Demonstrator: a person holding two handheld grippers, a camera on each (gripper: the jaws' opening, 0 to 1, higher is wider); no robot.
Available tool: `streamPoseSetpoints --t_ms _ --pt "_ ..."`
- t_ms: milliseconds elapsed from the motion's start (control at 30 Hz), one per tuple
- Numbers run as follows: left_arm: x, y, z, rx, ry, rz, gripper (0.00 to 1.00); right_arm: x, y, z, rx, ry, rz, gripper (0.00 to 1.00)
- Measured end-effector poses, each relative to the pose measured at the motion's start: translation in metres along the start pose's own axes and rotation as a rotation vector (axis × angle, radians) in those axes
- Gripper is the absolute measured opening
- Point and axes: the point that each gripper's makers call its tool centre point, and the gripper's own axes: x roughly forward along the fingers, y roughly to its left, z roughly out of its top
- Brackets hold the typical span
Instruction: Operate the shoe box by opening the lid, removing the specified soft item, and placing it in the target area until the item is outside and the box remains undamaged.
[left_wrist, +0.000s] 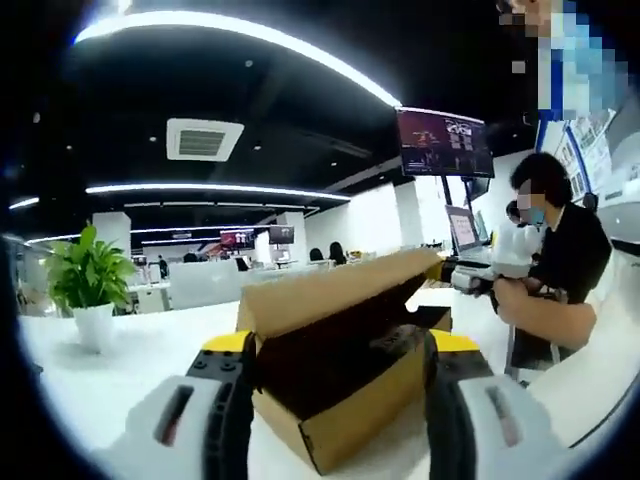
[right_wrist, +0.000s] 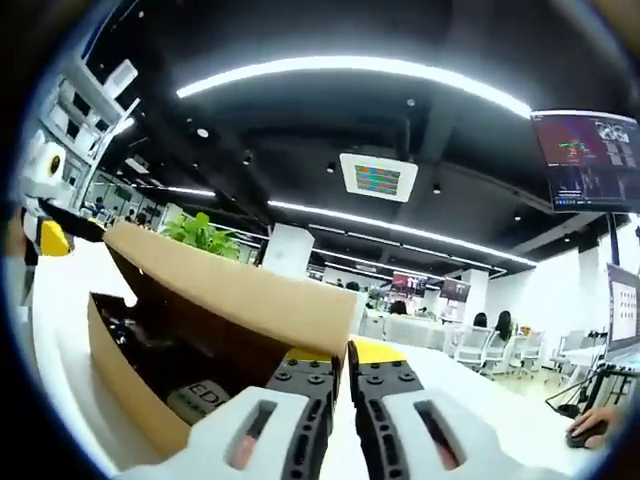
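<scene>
Potted plant (left_wrist: 88, 285) beyond open shoe box (left_wrist: 335, 365)

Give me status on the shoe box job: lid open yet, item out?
Done: the lid of the shoe box is up. In hand: the right gripper looks shut on the lid's edge; the left gripper is open, straddling the box's near corner. Left: dark contents sit inside, so the soft item isn't out, and placing it remains.

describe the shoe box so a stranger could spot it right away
On the long white table, right of the potted plant, sits the shoe box. It is plain brown cardboard, its hinged lid raised, its inside dark; nothing else on the table is brown.
</scene>
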Motion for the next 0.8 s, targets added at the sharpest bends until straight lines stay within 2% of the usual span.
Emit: streamPoseSetpoints --t_ms 67,133,167,200,233,267,300,333,367,400,433,467,500,533,567,633,700,733,800 --pt "-0.001 0.006 -0.003 0.024 0.007 0.014 0.60 0.002 -0.001 0.002 0.014 0.003 -0.007 0.02" --pt "-0.003 0.010 -0.007 0.044 0.029 0.022 0.59 0.004 -0.001 0.004 0.012 0.006 -0.011 0.02" --pt "-0.003 0.014 -0.009 0.109 0.050 0.037 0.58 0.005 -0.002 0.005 0.013 0.011 -0.012 0.02" --pt "-0.004 0.015 -0.011 0.138 0.061 0.041 0.54 0.005 -0.002 0.006 0.008 0.018 -0.007 0.02" --pt "-0.005 0.013 -0.015 0.182 0.089 0.021 0.47 0.005 -0.001 0.005 -0.005 0.033 -0.002 0.02" --pt "-0.005 0.011 -0.016 0.188 0.097 0.007 0.37 0.005 -0.001 0.005 -0.019 0.053 0.005 0.02" --pt "-0.006 0.002 -0.021 0.170 0.130 -0.050 0.37 0.005 -0.001 0.005 -0.039 0.069 0.014 0.02" --pt "-0.005 -0.003 -0.021 0.162 0.129 -0.080 0.42 0.005 -0.001 0.005 -0.050 0.082 0.019 0.02" --pt "-0.005 -0.005 -0.021 0.162 0.129 -0.090 0.49 0.005 -0.001 0.006 -0.053 0.083 0.019 0.02" --pt "-0.005 -0.006 -0.024 0.185 0.145 -0.096 0.50 0.005 -0.001 0.006 -0.062 0.090 0.021 0.02" --pt "-0.005 -0.007 -0.026 0.208 0.162 -0.102 0.47 0.005 0.000 0.007 -0.070 0.098 0.023 0.02" --pt "-0.006 -0.008 -0.028 0.232 0.178 -0.108 0.37 0.006 0.000 0.007 -0.079 0.105 0.025 0.02" --pt "-0.006 -0.007 -0.029 0.231 0.192 -0.095 0.28 0.006 -0.001 0.007 -0.077 0.111 0.027 0.02" --pt "-0.006 -0.004 -0.031 0.191 0.209 -0.077 0.25 0.006 -0.001 0.007 -0.074 0.112 0.029 0.02" --pt "-0.006 -0.001 -0.032 0.150 0.225 -0.060 0.27 0.006 -0.001 0.007 -0.070 0.114 0.031 0.02" --pt "-0.006 -0.002 -0.031 0.071 0.232 -0.071 0.27 0.006 -0.001 0.006 -0.065 0.117 0.035 0.03" --pt "-0.005 -0.003 -0.025 0.060 0.224 -0.082 0.27 0.005 -0.001 0.006 -0.068 0.117 0.038 0.03" --pt "-0.004 -0.008 -0.020 0.100 0.253 -0.141 0.27 0.005 -0.001 0.006 -0.067 0.119 0.039 0.03" --pt "-0.005 -0.010 -0.024 0.172 0.345 -0.235 0.26 0.007 -0.002 0.007 -0.067 0.122 0.043 0.03"
